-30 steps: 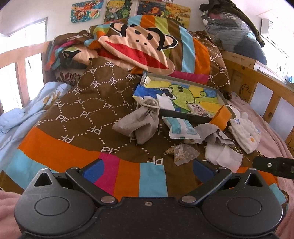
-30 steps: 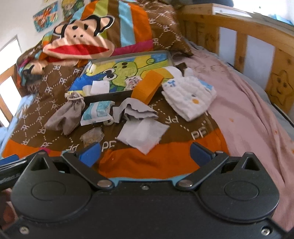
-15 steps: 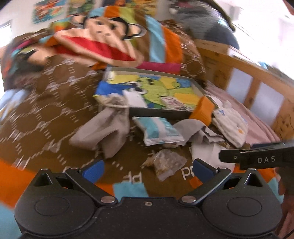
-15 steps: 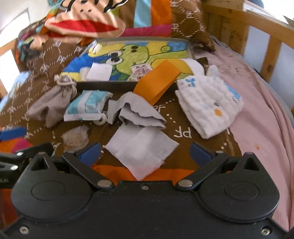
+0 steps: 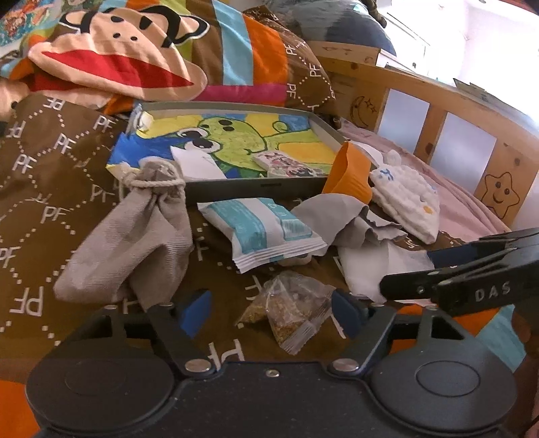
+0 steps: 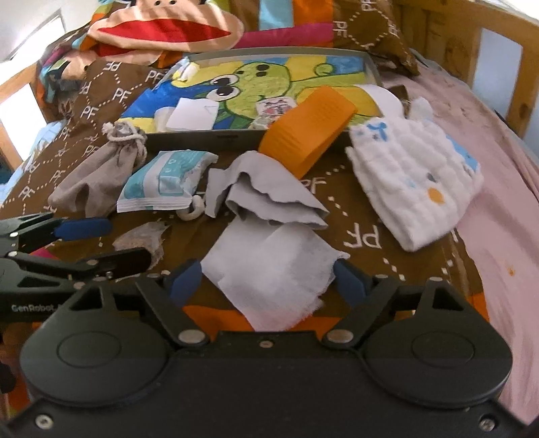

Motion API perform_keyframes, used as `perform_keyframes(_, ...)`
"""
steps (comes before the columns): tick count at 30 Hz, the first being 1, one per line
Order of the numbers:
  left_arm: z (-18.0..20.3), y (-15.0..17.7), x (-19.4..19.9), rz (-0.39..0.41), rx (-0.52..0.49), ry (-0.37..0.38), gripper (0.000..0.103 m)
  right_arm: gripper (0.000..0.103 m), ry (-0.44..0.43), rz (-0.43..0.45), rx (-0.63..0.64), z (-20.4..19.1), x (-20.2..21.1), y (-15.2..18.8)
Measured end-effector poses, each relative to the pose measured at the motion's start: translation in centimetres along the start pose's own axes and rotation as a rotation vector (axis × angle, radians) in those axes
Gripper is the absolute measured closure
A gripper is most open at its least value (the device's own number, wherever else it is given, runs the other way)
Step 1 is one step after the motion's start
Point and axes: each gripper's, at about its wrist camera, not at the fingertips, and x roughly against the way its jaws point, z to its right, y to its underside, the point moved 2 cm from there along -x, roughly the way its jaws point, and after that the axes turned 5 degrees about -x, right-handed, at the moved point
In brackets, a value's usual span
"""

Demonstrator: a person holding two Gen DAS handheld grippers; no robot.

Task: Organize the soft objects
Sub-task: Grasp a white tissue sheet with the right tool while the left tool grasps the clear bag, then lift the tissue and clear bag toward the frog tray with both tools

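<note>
Soft things lie on a brown patterned blanket before a grey tray (image 5: 256, 192) (image 6: 202, 136) with a frog picture. My left gripper (image 5: 271, 311) is open, its jaws either side of a clear bag of grains (image 5: 286, 308) (image 6: 143, 237). My right gripper (image 6: 266, 276) is open over a white gauze cloth (image 6: 273, 266) (image 5: 374, 266). Beyond lie a grey cloth (image 6: 266, 192) (image 5: 340, 215), a grey drawstring pouch (image 5: 134, 236) (image 6: 97, 171), a blue-white wipes pack (image 5: 266, 232) (image 6: 165, 178), an orange folded cloth (image 6: 310, 128) (image 5: 350, 175) and a white quilted mitt (image 6: 417, 178) (image 5: 407, 198).
A monkey-face pillow (image 5: 111, 57) (image 6: 168, 27) is piled behind the tray. A wooden bed rail (image 5: 438, 114) (image 6: 498, 64) runs along the right, with pink sheet (image 6: 498, 219) beside it. A small card (image 5: 286, 165) and white paper (image 6: 192, 116) lie in the tray.
Both grippers have moved forward and down toward the pile. The left now straddles the grain bag and the right straddles the white gauze. Both stay open.
</note>
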Motion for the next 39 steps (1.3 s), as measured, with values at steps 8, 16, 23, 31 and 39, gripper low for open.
perform_keyframes(8,0.2,0.4,-1.2,-0.055,-0.014,0.03,0.05,0.041,0.0,-0.025,0.037,-1.0,-1.1,0.2)
perform_keyframes(16,-0.2,0.4,-1.2,-0.061,0.031,0.021,0.068,0.057,0.027,-0.017,0.069,-1.2,-1.2,0.5)
perform_keyframes(23,0.3,0.4,-0.6,-0.051,0.025,0.01,0.08,0.07,0.033,-0.008,0.093,-1.3,-1.0,0.6)
perform_keyframes(31,0.7,0.6,0.1,-0.053,0.049,-0.013,0.085,0.095,0.012,0.022,0.125,-1.7,0.2,0.7)
perform_keyframes(39,0.3,1.0,1.4,-0.073,0.137,-0.066,0.088,0.099,-0.056,0.08,0.254,-4.2,2.4,1.2)
